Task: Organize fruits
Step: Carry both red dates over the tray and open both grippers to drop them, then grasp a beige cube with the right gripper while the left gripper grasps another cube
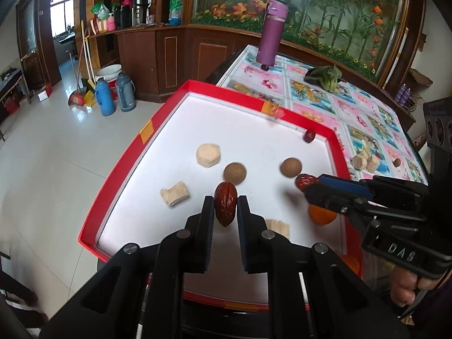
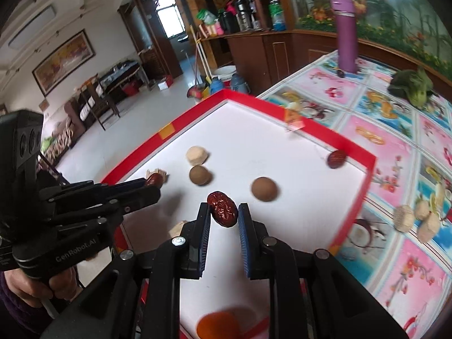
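Note:
A white tray with a red rim (image 1: 118,166) (image 2: 364,189) lies at the table's edge. My left gripper (image 1: 225,200) is shut on a wrinkled red date (image 1: 225,207) a little above the tray's near side. My right gripper (image 2: 223,207) is shut on a second red date (image 2: 222,212) and comes in from the right (image 1: 310,188) in the left wrist view. In the tray lie two round brown fruits (image 1: 234,173) (image 1: 291,166), a third date (image 1: 310,135) in the far corner, an orange fruit (image 1: 322,216) and beige chunks (image 1: 208,154) (image 1: 174,193).
On the flowered tablecloth (image 2: 395,268) stand a purple flask (image 1: 271,34) and a green vegetable (image 1: 325,77). Beige pieces (image 2: 415,217) and a small brown fruit (image 1: 397,162) lie right of the tray. Left of the tray, the floor drops away (image 1: 56,155).

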